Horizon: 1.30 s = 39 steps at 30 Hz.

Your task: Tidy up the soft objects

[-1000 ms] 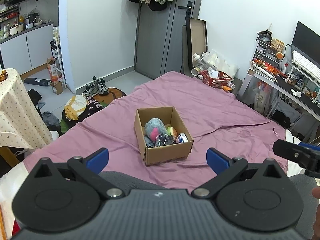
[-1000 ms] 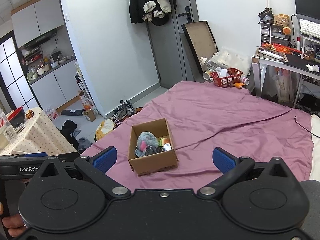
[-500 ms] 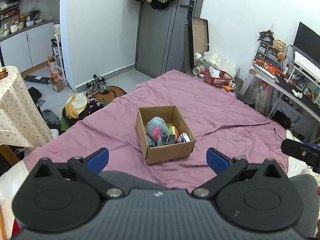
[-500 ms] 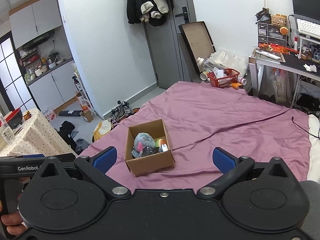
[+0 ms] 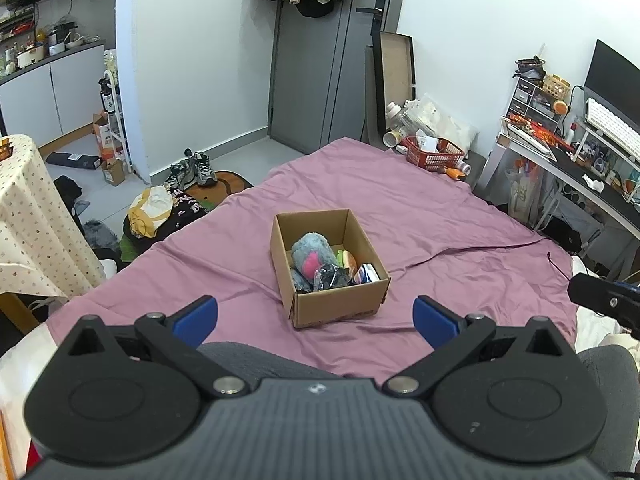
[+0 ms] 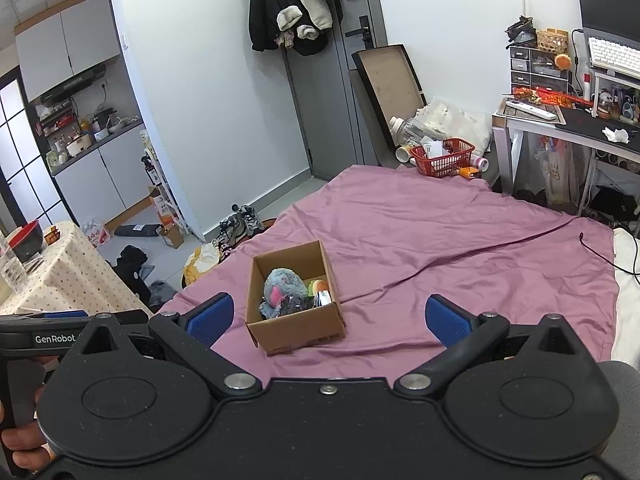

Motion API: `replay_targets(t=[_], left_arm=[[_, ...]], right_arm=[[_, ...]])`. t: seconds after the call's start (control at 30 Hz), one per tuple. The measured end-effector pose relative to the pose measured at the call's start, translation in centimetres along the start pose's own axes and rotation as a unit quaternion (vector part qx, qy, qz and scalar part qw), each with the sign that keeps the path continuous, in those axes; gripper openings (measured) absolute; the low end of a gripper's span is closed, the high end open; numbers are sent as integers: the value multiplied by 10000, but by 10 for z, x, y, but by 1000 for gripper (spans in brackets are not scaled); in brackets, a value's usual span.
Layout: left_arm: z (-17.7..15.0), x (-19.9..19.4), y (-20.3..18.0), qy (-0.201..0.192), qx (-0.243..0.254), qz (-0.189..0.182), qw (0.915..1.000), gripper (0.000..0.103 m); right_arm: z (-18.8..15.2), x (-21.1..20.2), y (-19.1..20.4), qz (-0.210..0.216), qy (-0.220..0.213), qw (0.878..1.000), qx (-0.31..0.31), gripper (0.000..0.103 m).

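An open cardboard box (image 5: 336, 304) (image 6: 296, 326) sits on the purple bed sheet (image 5: 420, 216) (image 6: 420, 232). Inside it lie a grey and pink plush toy (image 5: 312, 254) (image 6: 282, 286), a burger-like soft toy (image 5: 349, 258) (image 6: 318, 286), a dark crinkly piece (image 5: 330, 278) and a blue and white item (image 5: 367, 273). My left gripper (image 5: 315, 316) is open and held back from the box, nothing between its blue pads. My right gripper (image 6: 327, 314) is open too, with the box seen between its fingers, farther off.
A desk (image 6: 568, 120) with keyboard and clutter stands at the right. A red basket (image 6: 442, 156) and bottles lie past the bed's far corner. Clothes and shoes (image 5: 192, 172) litter the floor at left, beside a dotted tablecloth (image 5: 32, 216). A black cable (image 6: 612, 256) crosses the sheet's right edge.
Both views shift a little: the box drifts slightly right in the left wrist view and left and farther in the right wrist view. Both grippers stay open.
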<state>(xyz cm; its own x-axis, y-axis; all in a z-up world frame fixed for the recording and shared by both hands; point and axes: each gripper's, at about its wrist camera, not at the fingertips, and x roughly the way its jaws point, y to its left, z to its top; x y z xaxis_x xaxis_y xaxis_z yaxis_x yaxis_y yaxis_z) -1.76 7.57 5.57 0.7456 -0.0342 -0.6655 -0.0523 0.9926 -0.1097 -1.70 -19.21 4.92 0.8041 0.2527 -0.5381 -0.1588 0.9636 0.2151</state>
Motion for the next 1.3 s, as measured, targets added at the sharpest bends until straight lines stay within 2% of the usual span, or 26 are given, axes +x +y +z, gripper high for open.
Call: replay_targets(t=[1.13, 1.3], left_arm=[[-10, 5, -2, 67, -60, 22, 10000, 103], [-11, 8, -6, 95, -135, 164, 9997, 103]], right_arm=[[-1, 3, -2, 16, 57, 10000, -47, 103], [-2, 7, -1, 69, 0, 9999, -111, 103]])
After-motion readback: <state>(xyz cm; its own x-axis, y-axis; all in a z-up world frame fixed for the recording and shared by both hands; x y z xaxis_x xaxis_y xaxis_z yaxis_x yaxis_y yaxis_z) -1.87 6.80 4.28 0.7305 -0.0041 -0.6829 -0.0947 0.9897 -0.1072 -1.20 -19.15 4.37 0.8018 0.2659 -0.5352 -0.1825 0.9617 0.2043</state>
